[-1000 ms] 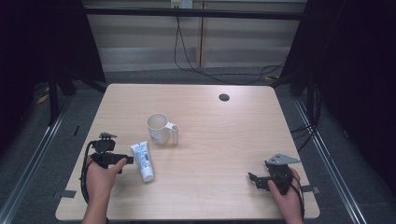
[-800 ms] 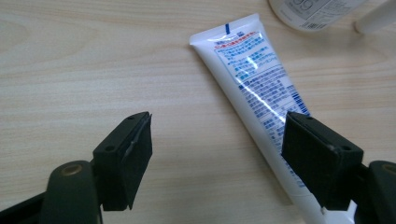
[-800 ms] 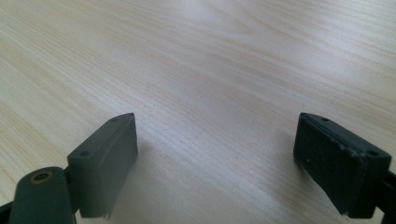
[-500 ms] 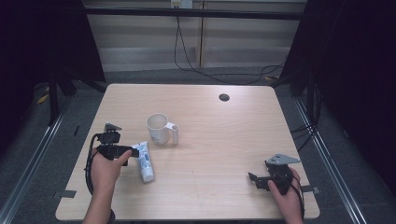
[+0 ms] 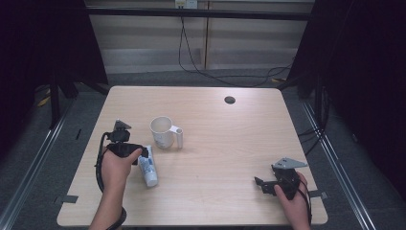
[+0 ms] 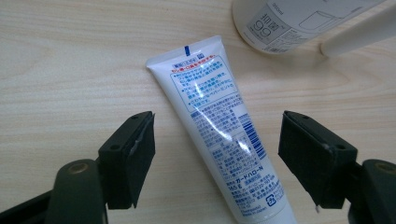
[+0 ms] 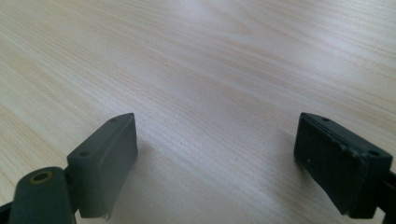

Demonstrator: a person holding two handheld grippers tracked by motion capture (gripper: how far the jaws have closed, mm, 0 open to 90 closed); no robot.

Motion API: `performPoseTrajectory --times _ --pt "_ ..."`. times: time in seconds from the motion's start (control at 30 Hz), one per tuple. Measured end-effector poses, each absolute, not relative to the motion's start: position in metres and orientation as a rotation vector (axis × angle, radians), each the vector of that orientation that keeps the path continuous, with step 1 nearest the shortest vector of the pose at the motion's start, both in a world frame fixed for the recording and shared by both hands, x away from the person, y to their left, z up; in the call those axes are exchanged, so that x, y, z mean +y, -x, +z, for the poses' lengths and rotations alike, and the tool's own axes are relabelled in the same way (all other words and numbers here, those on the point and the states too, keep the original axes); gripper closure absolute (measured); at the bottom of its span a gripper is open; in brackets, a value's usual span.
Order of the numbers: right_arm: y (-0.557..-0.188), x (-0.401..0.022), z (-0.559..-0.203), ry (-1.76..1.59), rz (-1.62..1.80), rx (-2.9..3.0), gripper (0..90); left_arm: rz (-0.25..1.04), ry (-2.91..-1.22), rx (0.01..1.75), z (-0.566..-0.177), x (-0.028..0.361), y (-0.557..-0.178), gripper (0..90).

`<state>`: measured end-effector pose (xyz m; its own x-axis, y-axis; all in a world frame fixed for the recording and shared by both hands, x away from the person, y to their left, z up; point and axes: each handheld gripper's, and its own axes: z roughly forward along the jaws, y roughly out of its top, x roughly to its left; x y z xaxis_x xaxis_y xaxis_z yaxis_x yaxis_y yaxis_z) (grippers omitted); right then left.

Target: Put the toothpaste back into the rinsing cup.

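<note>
A white toothpaste tube with blue print lies flat on the wooden table, just in front of a white mug that stands upright with its handle to the right. My left gripper hovers over the tube's far half. In the left gripper view the tube lies between the two pads without touching either, and the mug's base shows at the top. The left gripper is open, and its jaws have just been closing a little. My right gripper rests near the front right corner, open with bare wood between its jaws.
A dark round hole sits near the table's far edge. Black cables run over the floor behind the table. Dark curtains and metal rails flank both sides.
My left hand has moved away from the front edge and to the right, bringing its gripper over the tube. The tube, the mug and the right hand have stayed put.
</note>
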<state>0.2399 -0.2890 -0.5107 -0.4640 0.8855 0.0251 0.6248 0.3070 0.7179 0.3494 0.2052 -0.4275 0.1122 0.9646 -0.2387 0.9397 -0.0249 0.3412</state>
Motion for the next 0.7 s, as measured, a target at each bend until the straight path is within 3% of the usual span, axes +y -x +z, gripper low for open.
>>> performPoseTrajectory --times 0.7 --pt "-0.240 -0.289 -0.511 -1.349 0.957 2.204 13.1 0.056 -1.998 1.887 -0.452 0.189 -0.355 28.7"
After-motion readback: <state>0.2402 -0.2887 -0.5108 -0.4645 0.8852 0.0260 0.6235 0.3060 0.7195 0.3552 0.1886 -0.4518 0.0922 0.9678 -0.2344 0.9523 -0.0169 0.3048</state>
